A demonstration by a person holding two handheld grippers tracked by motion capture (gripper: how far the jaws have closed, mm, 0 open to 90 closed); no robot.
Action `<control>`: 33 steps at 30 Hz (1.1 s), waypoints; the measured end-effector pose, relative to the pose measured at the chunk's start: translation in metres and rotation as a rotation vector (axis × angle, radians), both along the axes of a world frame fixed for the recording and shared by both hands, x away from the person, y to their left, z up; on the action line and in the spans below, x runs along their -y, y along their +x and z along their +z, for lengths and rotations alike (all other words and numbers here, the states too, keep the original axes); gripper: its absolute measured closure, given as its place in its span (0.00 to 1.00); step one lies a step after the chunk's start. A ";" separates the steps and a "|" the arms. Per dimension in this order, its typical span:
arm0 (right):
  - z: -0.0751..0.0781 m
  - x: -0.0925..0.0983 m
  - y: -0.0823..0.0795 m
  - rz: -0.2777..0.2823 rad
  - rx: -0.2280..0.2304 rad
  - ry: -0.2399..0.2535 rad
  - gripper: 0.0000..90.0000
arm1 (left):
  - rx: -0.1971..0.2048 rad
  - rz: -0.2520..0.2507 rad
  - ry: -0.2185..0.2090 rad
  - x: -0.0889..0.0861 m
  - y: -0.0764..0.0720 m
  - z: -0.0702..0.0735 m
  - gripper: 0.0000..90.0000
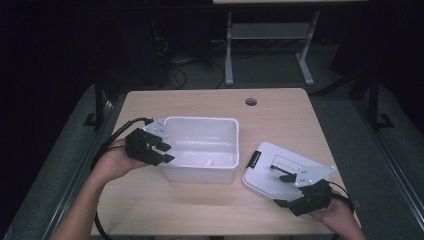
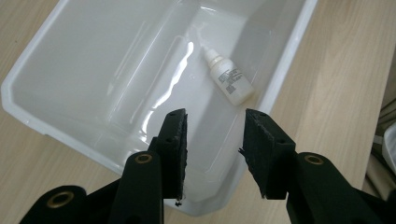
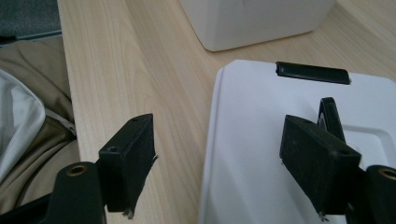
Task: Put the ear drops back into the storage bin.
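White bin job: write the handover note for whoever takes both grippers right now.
Left gripper: jaws apart, nothing between them, above the left end of the open white plastic bin.
Right gripper: jaws wide apart, empty, at the near edge of the flat white plastic lid, one jaw over it, one over the light wooden table.
Things: the small white dropper bottle lies on its side in the bin; the lid lies flat on the table, right of the bin.
Done: bottle in.
Left: probably grip the lid and close the bin.
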State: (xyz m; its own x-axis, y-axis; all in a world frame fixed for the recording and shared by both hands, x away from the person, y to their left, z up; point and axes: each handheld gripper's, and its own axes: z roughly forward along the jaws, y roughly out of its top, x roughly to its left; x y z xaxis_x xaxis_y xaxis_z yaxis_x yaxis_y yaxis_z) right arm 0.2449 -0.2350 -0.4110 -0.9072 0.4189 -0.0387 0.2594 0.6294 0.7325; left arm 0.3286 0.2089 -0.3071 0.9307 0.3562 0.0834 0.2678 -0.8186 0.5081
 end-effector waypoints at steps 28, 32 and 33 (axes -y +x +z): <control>0.008 -0.003 0.000 -0.008 0.006 -0.023 0.29 | 0.037 0.003 -0.048 -0.036 -0.042 0.001 0.63; 0.010 -0.004 0.001 -0.008 0.006 -0.022 0.29 | 0.042 0.006 -0.056 -0.040 -0.046 0.001 0.62; 0.010 -0.004 0.001 -0.008 0.006 -0.022 0.29 | 0.045 0.006 -0.059 -0.042 -0.048 0.001 0.62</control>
State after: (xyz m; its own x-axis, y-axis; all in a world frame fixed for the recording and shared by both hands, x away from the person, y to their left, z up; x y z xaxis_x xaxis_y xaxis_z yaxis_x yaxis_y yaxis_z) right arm 0.2461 -0.2306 -0.4010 -0.9034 0.4254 -0.0536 0.2601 0.6431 0.7203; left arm 0.2802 0.2512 -0.3060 0.9243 0.3674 0.1036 0.2487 -0.7855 0.5666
